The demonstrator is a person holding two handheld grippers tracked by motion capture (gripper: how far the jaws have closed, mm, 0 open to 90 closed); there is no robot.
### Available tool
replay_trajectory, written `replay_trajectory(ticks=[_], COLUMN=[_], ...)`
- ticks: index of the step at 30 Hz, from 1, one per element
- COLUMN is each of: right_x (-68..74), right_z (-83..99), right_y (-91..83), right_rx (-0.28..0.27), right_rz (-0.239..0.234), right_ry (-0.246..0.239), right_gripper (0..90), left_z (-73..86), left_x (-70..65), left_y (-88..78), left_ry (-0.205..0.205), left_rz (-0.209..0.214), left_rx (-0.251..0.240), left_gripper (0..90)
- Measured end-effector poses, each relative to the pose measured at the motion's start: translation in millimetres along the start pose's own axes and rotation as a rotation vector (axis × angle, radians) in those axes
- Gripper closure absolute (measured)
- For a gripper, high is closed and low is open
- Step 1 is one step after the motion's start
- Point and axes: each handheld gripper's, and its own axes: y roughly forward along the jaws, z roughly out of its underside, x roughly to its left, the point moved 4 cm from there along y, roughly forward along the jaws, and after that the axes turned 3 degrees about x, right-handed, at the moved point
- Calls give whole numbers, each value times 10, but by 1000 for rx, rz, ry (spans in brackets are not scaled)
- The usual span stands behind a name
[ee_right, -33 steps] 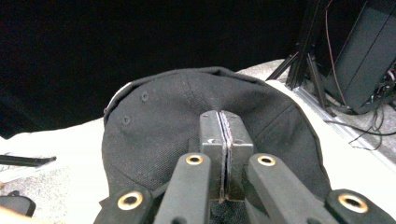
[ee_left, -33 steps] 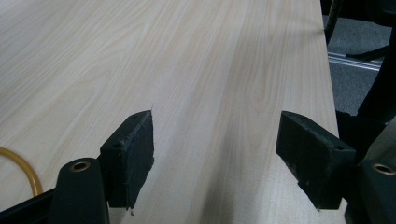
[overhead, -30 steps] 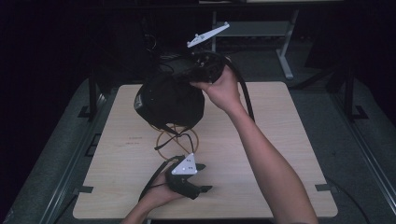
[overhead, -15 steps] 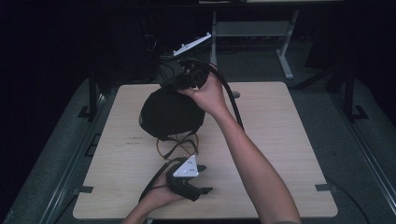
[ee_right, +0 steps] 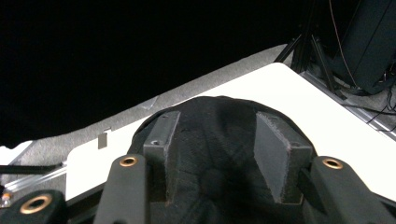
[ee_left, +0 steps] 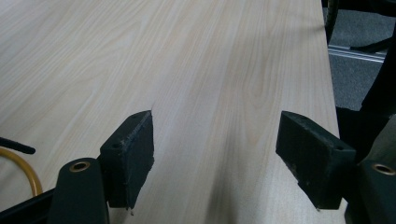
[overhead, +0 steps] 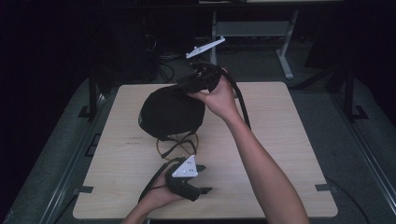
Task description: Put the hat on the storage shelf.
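Tabletop [overhead: 289,154] right half and far-left strip free; black cap [overhead: 170,112] and yellow cord loop [overhead: 161,148] block the centre.

left gripper [overhead: 201,190] jaws wide, right gripper [overhead: 183,87] jaws opening

The black cap [overhead: 170,112] hides most of the yellow ring [overhead: 161,149] lying under its near edge, and darkness swallows everything beyond it.

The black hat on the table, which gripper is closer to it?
Right. The right gripper is at the top edge of the black hat, jaws straddling its fabric. The left gripper rests near the table's front edge, apart from it.
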Motion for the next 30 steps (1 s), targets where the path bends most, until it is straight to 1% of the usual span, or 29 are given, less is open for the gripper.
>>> replay_trajectory(ticks=[7,10,13,18,23,27,29,30], right_x=[-68,-101,-138,-191,-212,-216,-222,-228], right_z=[98,153,209,298,364,416,442,460], right_y=[-165,-238,-305,-401,-491,-562,-590,-605], right_rx=[-9,-9,-21,-17,-34,-45,-35,-34], right_rz=[18,22,20,30,22,26,30,34], right_ry=[4,17,29,50,65,62,66,64], right_gripper=[473,458,448,430,409,394,385,385], left_z=[-9,-11,0,6,13,17,22,22], left_x=[-3,-6,-1,10,13,18,24,23], left_y=[-10,-4,3,1,2,2,-1,1], left_ry=[-1,1,-3,-19,-21,-20,-15,-19], left_rz=[0,0,0,-2,-4,-10,-12,-11], left_rx=[-3,-4,2,-4,-4,-2,3,-1], left_gripper=[273,272,271,270,270,263,262,262])
